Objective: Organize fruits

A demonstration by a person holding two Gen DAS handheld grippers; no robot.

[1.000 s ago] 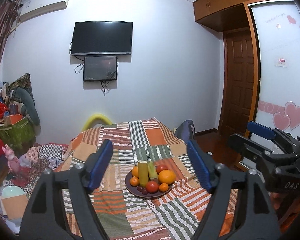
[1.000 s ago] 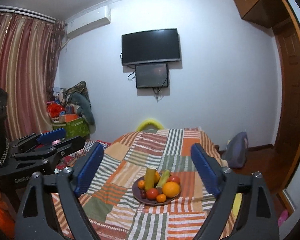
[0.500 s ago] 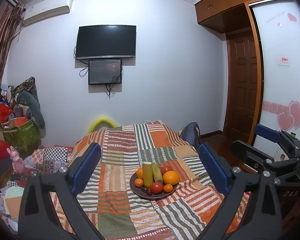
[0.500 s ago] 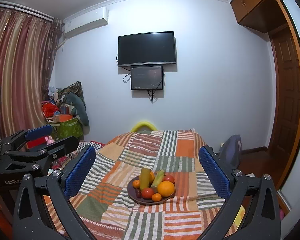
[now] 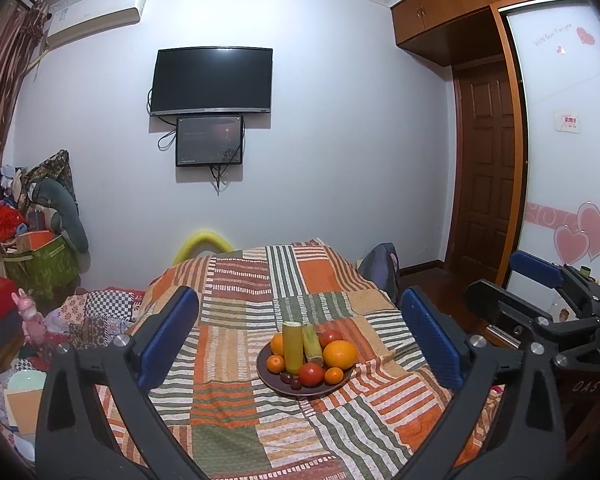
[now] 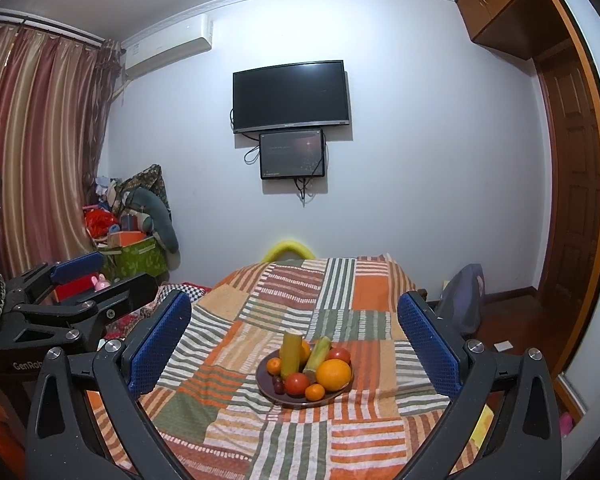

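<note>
Nearest me, the left gripper [image 5: 300, 344] and the right gripper [image 6: 294, 346] both hang spread wide with nothing between their blue pads, well short of the fruit. Ahead at twelve o'clock, the brown plate [image 5: 274, 384] sits on the patchwork bedspread [image 5: 236, 404], heaped with a big orange [image 5: 340, 354], a tomato [image 5: 311, 373], small oranges and two upright cane pieces [image 5: 293, 346]. I'd worry the soft bedding lets the plate tip if one fruit is pulled out, spilling the pile. Only the right-hand camera shows the curtains [image 6: 40, 140] at ten o'clock; the left one shows the heart-patterned wardrobe door [image 5: 572, 120] at two.
</note>
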